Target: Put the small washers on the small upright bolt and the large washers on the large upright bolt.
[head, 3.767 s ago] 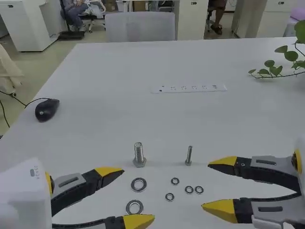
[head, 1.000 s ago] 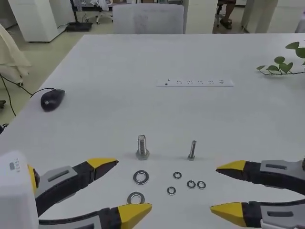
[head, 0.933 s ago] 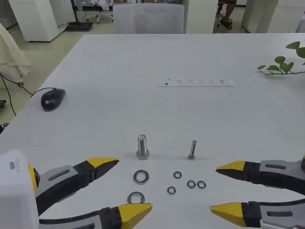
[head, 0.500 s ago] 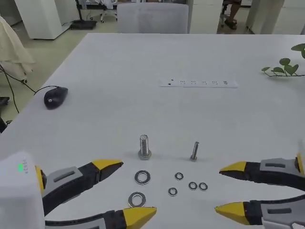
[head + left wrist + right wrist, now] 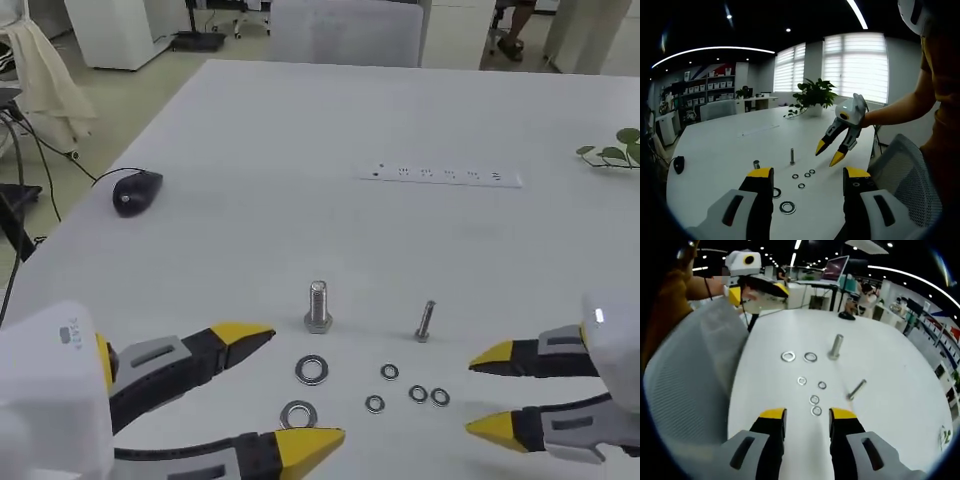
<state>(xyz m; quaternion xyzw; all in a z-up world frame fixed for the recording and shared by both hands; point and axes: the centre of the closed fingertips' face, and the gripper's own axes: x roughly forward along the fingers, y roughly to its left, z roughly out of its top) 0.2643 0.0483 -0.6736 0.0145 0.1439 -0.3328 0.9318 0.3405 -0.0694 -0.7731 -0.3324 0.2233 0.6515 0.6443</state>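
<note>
Currently large washers lie within the left claw, small washers at 9 o'clock off the right claw; both open, empty.

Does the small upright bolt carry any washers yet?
No, bare. The small bolt stands with no ring on it; four small washers lie loose on the table nearby.

Nothing legible anywhere, and a small dark marking on the left gripper is too blurred to read.
</note>
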